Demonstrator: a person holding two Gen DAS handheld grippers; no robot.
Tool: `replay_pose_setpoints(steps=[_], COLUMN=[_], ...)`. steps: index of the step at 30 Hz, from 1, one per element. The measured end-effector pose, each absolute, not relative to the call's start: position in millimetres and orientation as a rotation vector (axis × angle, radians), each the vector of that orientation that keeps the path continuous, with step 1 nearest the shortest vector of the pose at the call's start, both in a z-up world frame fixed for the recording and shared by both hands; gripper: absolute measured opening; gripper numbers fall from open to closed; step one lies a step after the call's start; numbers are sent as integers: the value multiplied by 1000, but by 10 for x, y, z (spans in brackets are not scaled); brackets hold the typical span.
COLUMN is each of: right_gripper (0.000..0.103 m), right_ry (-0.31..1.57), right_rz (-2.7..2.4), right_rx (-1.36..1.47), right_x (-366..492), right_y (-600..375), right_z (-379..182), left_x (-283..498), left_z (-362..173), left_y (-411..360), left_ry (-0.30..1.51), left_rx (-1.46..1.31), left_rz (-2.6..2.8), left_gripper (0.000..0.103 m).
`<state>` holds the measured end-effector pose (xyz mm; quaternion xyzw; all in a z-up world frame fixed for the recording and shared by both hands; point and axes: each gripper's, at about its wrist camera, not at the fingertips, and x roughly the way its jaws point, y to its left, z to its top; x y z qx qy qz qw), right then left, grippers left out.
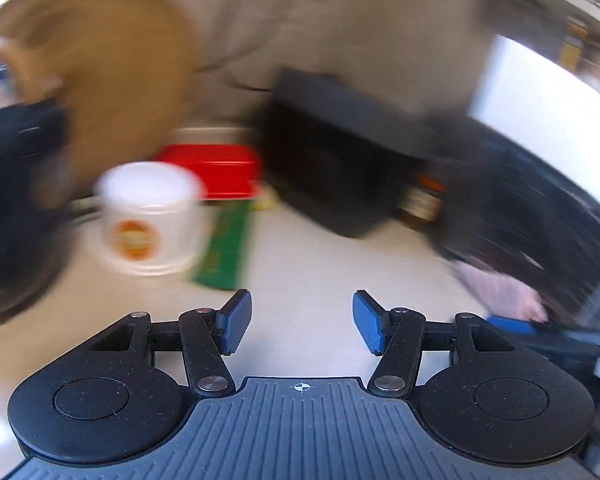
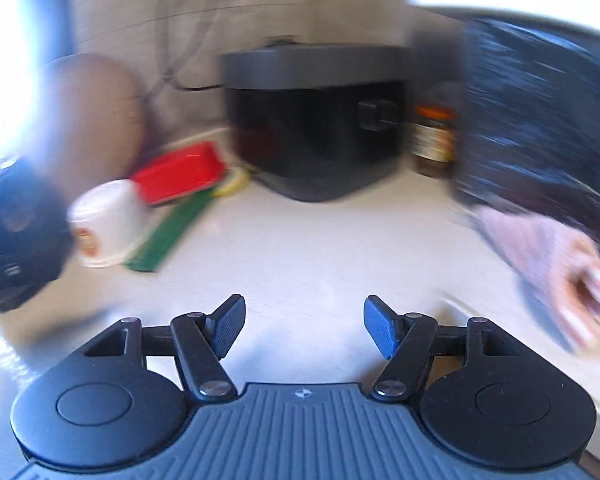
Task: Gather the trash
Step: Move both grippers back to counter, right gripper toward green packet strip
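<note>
1. Your trash candidates sit at the left of the pale counter [image 2: 300, 248]: a white tub [image 2: 106, 224] with an orange label, tipped on its side, touching a flat green packet [image 2: 168, 232], and a red box [image 2: 180, 172] just behind them.
2. Left gripper [image 1: 302, 322]: jaws apart, nothing between them.
3. Right gripper [image 2: 304, 326]: jaws also apart and holding nothing.
4. Further back there's a black cooker-like appliance [image 2: 316, 128], with a brown jar [image 2: 434, 140] just beside it.
5. A hand [image 2: 572, 280] in a pale sleeve shows at the right. Everything's pretty blurry.
</note>
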<state>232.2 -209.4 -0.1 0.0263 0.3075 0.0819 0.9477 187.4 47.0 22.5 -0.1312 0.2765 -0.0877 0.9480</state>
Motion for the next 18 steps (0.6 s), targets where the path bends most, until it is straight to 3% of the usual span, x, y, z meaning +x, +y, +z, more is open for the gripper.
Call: replay_pose_setpoints(steps=[6,18], right_gripper=[66,63], right_ry=[672,833], right_rz=[335,361], right_rx=[43,34], right_x=[2819,4369], right_y=[-1466,-256], right_z=[-37,-730], left_x=[1879,1611], left_z=[147,-260], left_y=[623,1129], left_ry=[528,692], left_rx=[-225,-299], left_rz=[-105,-32], left_gripper=[61,61])
